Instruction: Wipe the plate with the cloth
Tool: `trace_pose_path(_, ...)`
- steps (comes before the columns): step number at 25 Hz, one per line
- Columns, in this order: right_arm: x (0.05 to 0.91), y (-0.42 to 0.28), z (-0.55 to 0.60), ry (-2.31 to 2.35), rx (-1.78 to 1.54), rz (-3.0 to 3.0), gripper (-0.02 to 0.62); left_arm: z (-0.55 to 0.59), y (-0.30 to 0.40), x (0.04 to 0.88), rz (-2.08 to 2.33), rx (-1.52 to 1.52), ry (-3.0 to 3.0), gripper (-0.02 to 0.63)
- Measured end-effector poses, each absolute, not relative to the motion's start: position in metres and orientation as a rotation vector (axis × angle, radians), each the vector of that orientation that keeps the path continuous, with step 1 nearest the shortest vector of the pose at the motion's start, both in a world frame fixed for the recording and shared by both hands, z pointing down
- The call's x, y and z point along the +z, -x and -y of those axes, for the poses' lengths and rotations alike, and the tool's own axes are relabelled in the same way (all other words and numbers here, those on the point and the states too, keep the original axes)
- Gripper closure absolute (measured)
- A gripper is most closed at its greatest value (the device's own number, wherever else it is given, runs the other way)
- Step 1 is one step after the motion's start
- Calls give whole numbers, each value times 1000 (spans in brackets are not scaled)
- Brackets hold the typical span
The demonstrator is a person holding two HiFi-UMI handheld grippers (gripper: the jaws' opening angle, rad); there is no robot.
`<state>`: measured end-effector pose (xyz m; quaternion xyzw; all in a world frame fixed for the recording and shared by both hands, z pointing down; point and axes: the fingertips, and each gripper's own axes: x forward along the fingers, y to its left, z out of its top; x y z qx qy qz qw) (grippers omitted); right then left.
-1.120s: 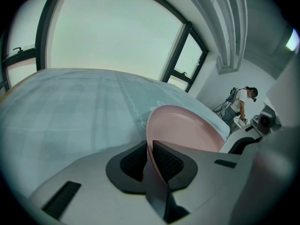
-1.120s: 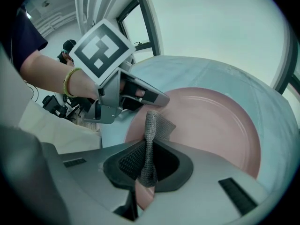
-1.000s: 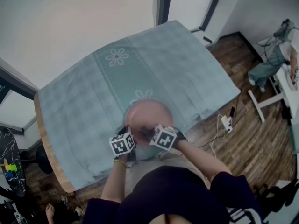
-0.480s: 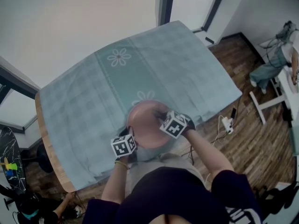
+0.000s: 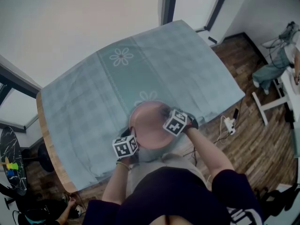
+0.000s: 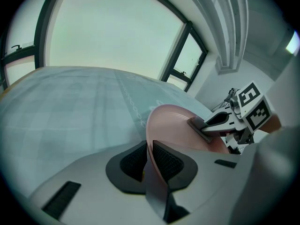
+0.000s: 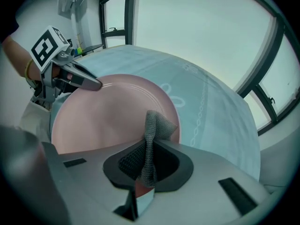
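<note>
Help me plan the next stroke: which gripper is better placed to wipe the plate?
Right. The right gripper is shut on the grey cloth, held over the pink plate's face. The left gripper is clamped on the plate's rim, steadying it.

Nothing here can be read: no words, brands or numbers. The left cube [image 5: 124, 146], at the near left edge of the plate [image 5: 145, 121], and the right cube [image 5: 176, 122], over the plate's right rim, bear only black-and-white square patterns, not letters. The same patterns show on each cube in the gripper views. White print [image 5: 241, 215] on dark clothing, well to the near right of the plate, is cut off by the picture's edge and too blurred to make out.
</note>
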<state>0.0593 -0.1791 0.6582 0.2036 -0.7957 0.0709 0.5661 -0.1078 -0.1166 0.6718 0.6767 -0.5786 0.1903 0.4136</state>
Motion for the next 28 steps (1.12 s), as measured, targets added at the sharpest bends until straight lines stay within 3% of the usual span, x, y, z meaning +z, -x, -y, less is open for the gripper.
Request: trace_pose_path(28, 663, -55, 106, -321, 214, 1909, 561, 116, 107, 672, 1480, 493, -1711, 557)
